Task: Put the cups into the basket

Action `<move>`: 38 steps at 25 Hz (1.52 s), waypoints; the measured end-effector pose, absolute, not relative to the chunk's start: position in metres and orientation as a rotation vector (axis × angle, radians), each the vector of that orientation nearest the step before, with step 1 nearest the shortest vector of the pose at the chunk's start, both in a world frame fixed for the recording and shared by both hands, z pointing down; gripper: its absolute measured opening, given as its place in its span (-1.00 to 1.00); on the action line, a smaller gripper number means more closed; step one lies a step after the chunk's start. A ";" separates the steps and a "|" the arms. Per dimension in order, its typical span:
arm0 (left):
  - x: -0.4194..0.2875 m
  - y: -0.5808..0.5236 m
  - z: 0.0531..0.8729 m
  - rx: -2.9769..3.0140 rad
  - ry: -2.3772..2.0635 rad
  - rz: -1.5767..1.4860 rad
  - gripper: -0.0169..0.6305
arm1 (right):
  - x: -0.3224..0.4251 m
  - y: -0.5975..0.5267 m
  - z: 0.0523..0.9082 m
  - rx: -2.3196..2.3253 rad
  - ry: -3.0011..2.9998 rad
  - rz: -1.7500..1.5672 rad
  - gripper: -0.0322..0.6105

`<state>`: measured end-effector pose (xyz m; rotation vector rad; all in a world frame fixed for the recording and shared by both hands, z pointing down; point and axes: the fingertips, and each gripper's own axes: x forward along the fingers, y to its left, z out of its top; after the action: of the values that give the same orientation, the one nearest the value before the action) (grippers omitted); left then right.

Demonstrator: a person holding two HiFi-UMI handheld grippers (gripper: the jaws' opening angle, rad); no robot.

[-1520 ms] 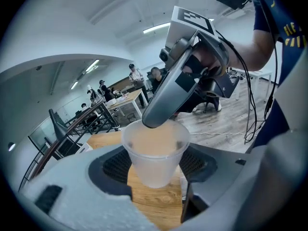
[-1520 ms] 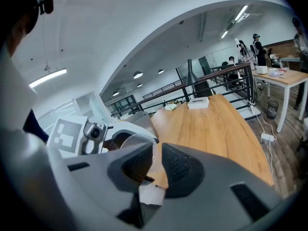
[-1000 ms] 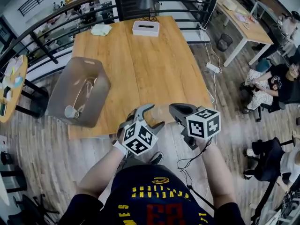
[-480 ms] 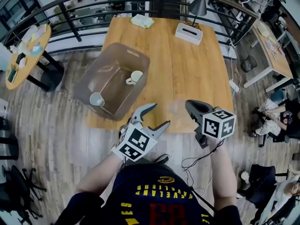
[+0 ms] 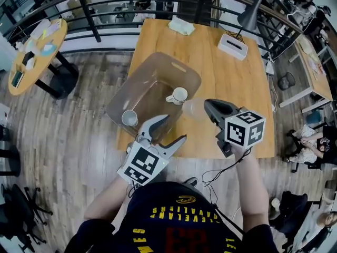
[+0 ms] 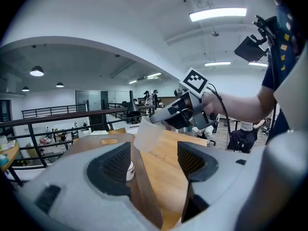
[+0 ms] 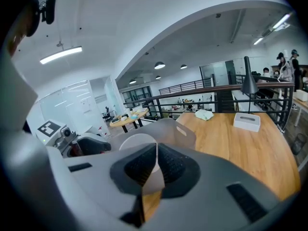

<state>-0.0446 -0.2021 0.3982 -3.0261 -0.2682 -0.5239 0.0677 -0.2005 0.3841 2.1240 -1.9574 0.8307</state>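
A translucent grey-brown basket (image 5: 181, 70) stands on the wooden table (image 5: 231, 99). Inside lie a white mug (image 5: 179, 95) and a second pale cup (image 5: 129, 118). My right gripper (image 5: 206, 107) is shut on the wall of a clear plastic cup (image 5: 193, 108), which hangs at the basket's near right rim. In the right gripper view the jaws (image 7: 155, 170) pinch the cup's thin wall (image 7: 137, 143), with the basket (image 7: 175, 126) just beyond. My left gripper (image 5: 171, 129) stands open and holds nothing at the basket's near corner; its own view (image 6: 154, 162) shows the basket wall (image 6: 139, 191) between the jaws.
A white tissue box (image 5: 231, 46), a green cloth (image 5: 181, 26) and a lamp (image 5: 251, 15) sit at the table's far end by a black railing (image 5: 95, 22). A round table (image 5: 37, 46) stands to the left. People sit at the right.
The view has swung left, so the basket now lies right before the grippers. The right gripper has carried the clear cup to the basket's rim. The left gripper stays open.
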 end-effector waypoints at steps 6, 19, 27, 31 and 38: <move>-0.077 -0.250 0.408 -3.051 -0.233 -0.536 0.01 | 0.049 -0.258 0.388 2.072 -1.945 0.786 -0.83; -0.103 -0.300 0.401 -3.145 -0.163 -0.469 0.01 | 0.018 -0.344 0.433 1.844 -1.869 0.839 -0.83; -0.094 -0.319 0.408 -3.141 -0.075 -0.507 0.01 | 0.012 -0.385 0.473 1.694 -1.891 0.830 -0.83; -0.091 -0.331 0.407 -3.145 -0.004 -0.524 0.01 | 0.014 -0.405 0.498 1.580 -1.892 0.816 -0.83; -0.084 -0.352 0.405 -3.170 0.088 -0.516 0.01 | 0.020 -0.435 0.551 1.455 -1.847 0.784 -0.83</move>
<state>-0.0836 -0.3517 0.4048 -3.1702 0.0885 -0.5159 0.0202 -0.4355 0.5509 1.4549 -1.8466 0.7845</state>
